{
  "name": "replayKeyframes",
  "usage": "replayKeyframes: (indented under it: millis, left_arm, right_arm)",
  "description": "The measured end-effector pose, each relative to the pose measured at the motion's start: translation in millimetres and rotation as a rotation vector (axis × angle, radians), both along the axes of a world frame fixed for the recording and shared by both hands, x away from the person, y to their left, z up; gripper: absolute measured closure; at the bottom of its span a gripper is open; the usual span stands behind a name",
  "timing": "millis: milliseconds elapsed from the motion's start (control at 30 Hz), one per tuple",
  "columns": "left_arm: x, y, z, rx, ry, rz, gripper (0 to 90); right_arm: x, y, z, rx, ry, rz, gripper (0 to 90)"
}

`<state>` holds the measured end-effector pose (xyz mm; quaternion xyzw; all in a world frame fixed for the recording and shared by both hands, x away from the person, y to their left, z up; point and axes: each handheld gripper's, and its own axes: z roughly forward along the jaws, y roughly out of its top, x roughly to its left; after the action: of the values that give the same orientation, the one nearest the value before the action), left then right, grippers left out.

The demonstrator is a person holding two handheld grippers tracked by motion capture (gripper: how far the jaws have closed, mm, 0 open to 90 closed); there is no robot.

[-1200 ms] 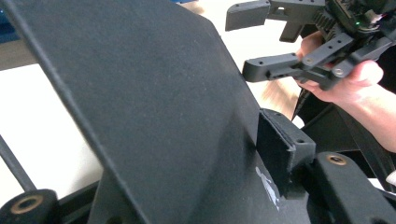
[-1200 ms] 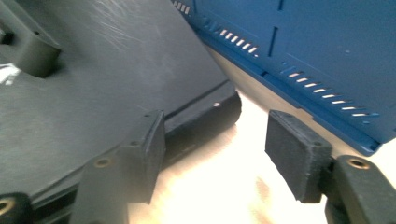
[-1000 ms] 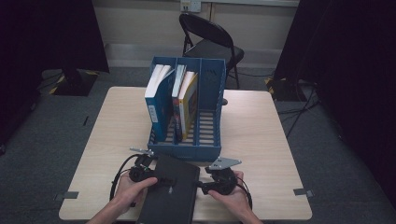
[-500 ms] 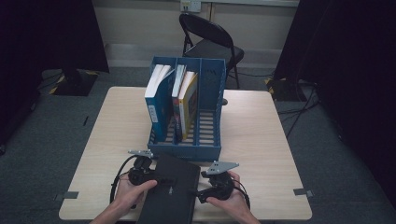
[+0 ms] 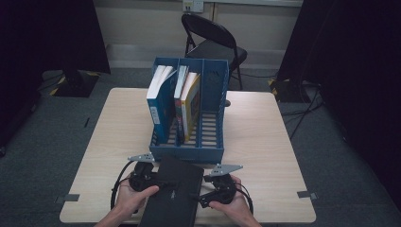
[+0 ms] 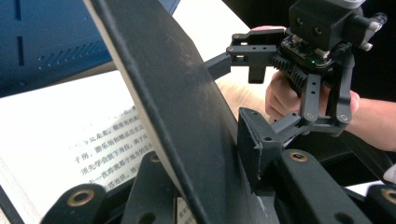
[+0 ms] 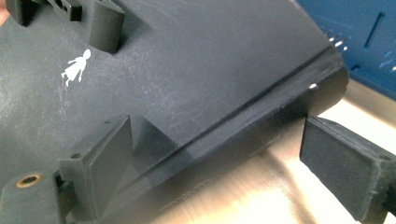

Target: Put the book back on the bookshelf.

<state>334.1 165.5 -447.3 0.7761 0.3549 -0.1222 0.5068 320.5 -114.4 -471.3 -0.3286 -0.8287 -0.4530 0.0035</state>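
A black hardcover book (image 5: 172, 191) lies at the table's near edge with its cover lifted. My left gripper (image 5: 158, 182) holds the book's left side. In the left gripper view its jaws (image 6: 205, 177) are shut on the raised cover (image 6: 177, 93), having just closed a little more. Printed pages (image 6: 70, 135) show beneath. My right gripper (image 5: 201, 196) is at the book's right side. Its jaws (image 7: 219, 154) have just been opening: they straddle the spine edge (image 7: 261, 112), one pad lying on the cover and the other clear of it.
A blue file rack (image 5: 210, 109) stands mid-table just beyond the black book, with a blue book (image 5: 158, 101) and a yellow one (image 5: 191, 104) in its left slots. A folding chair (image 5: 213, 42) stands past the far edge. Bare tabletop (image 5: 265, 137) lies to both sides.
The right gripper's jaws have spread wider around the book's spine. The book and both hands have hardly shifted.
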Motion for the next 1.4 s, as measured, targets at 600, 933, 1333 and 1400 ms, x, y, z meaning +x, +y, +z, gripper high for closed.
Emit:
replayKeyframes:
  millis: [600,933,1333,1400]
  left_arm:
    - [-11.4,5.1,10.7,-0.025,-0.104,-0.066,71.6]
    - [-11.9,9.3,22.0,-0.051,-0.159,-0.075,74.1]
    - [-10.6,2.5,36.3,-0.09,-0.2,-0.079,75.4]
    - [-9.7,0.5,38.6,-0.089,-0.219,-0.086,75.3]
  right_arm:
    - [17.1,1.3,-7.2,0.12,0.137,0.1,4.4]
    - [10.1,-2.8,20.4,0.108,-0.004,0.036,16.1]
    - [9.4,-11.2,47.0,0.116,-0.09,0.028,22.4]
    - [10.0,-13.9,51.3,0.108,-0.104,0.036,22.8]
